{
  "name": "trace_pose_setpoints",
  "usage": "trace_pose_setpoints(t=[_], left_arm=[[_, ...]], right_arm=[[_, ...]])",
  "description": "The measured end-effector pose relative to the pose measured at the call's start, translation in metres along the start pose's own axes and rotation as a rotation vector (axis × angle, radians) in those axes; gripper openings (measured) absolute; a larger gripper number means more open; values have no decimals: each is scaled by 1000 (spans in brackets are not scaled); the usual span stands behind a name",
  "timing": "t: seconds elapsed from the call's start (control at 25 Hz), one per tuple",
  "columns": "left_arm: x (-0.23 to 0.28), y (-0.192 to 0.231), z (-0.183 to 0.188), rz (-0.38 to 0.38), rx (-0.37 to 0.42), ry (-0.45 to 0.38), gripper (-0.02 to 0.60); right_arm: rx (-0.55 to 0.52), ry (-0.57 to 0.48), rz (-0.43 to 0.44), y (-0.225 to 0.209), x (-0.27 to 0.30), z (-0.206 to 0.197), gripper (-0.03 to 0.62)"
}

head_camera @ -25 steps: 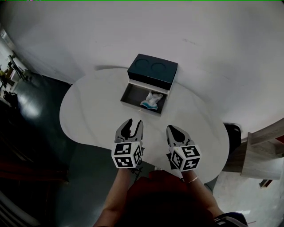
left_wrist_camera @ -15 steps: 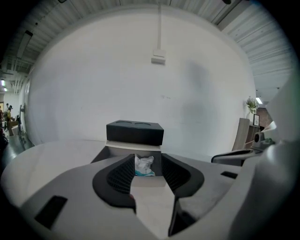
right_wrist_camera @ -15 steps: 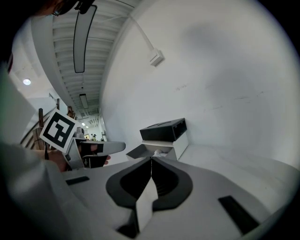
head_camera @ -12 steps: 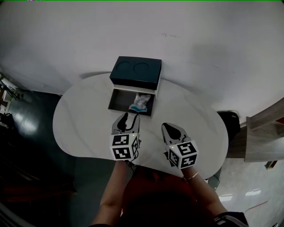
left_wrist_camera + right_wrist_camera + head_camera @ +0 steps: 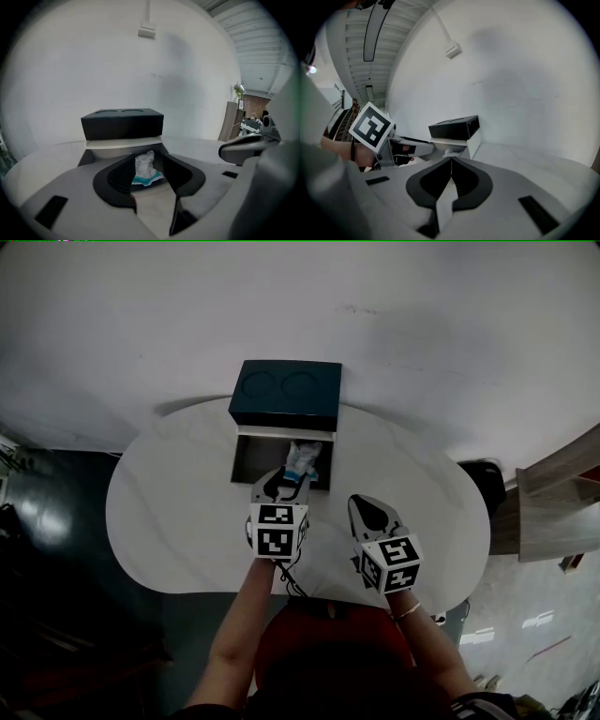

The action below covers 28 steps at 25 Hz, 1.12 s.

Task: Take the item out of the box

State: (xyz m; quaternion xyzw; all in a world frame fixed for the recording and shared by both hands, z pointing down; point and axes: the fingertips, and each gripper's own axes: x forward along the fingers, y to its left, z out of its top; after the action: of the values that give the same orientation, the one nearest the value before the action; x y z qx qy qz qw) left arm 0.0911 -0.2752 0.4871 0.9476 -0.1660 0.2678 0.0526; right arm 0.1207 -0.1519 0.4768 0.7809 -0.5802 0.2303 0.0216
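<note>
Item (image 5: 144, 168) in box (image 5: 123, 123), framed (left gripper view only) by left gripper's (image 5: 149, 159) just-spread jaws; right gripper (image 5: 451, 160) closed.

Head camera steeply down over table (image 5: 169, 512); 2 gripper cameras low, close, both toward box (image 5: 123, 124).

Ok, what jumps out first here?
A dark box sits at the white table's far edge, a crumpled white item in its open tray. The left claw, jaws just opened wide and empty, is at the tray's near edge; the right claw is shut beside it.
</note>
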Motion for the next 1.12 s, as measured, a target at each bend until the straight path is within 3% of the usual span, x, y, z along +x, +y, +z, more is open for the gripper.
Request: trace_pose_setpoints(t=[0.24, 0.6, 0.92, 1.12], left_arm=[[24, 2, -3, -65, 106, 76, 178], [54, 3, -8, -140, 177, 164, 178], [70, 2, -23, -173, 265, 288, 178], [76, 3, -31, -156, 287, 370, 178]], right_arm=[[27, 13, -52, 0, 12, -3, 15], [41, 34, -109, -9, 25, -8, 15], [62, 46, -125, -17, 37, -12, 15], [74, 56, -123, -21, 43, -15, 15]])
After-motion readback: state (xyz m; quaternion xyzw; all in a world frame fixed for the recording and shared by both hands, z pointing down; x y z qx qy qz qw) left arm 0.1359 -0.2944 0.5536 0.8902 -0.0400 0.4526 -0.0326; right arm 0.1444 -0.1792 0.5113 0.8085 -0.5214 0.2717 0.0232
